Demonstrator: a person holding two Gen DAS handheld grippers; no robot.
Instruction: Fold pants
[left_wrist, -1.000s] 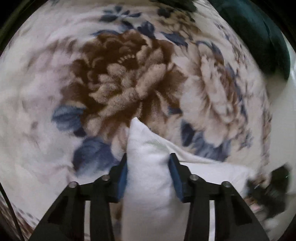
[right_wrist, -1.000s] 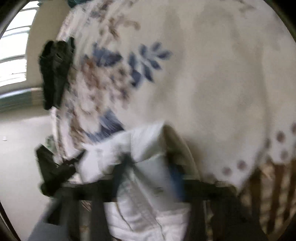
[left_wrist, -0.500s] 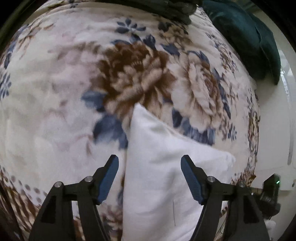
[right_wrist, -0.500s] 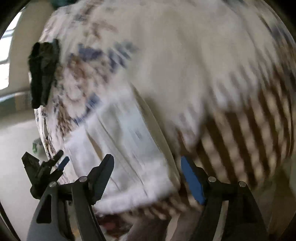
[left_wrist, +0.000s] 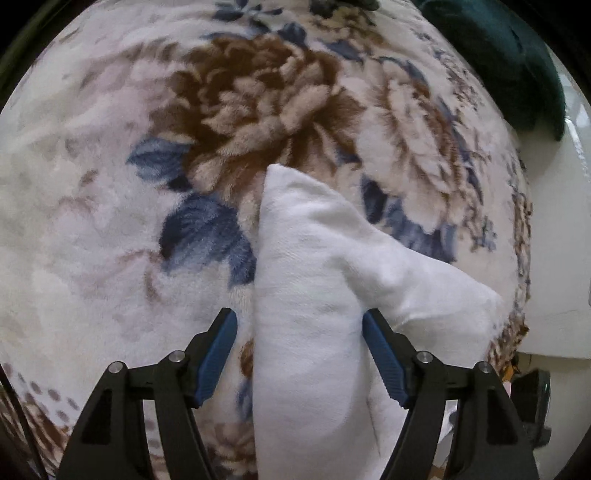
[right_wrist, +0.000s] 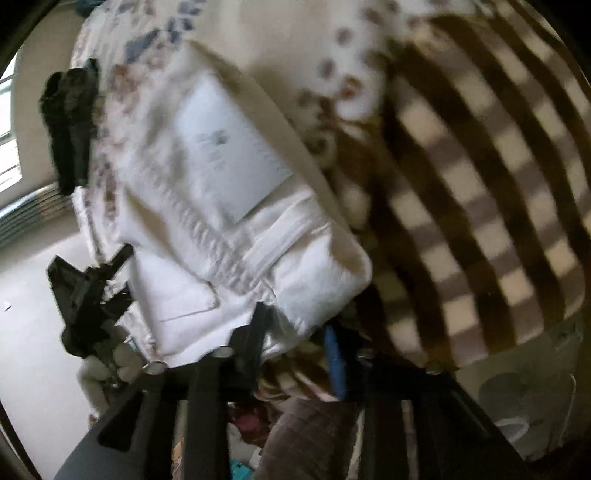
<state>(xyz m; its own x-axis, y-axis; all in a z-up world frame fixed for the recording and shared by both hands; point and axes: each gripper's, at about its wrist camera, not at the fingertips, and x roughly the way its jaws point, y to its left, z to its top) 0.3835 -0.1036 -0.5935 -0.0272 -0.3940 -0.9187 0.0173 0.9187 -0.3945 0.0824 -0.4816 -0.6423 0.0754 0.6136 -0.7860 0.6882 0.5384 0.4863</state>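
Left gripper (left_wrist: 299, 354) jaws stand apart around a raised fold of the white pants (left_wrist: 310, 295), right pad touching cloth, left pad clear, not clamped. Right gripper (right_wrist: 295, 343) is blurred, jaws parted at the waistband edge, no grip visible. Pants lie folded on the floral blanket (left_wrist: 110, 184); dark green cushion (left_wrist: 498, 55) beyond.

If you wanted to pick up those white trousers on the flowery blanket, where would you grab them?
Probably the raised ridge of the folded white fabric trousers, approached from the near side. The ridge already sits between the open fingers of the left claw, standing proud of the plush floral blanket, so closing there should pinch the fold.
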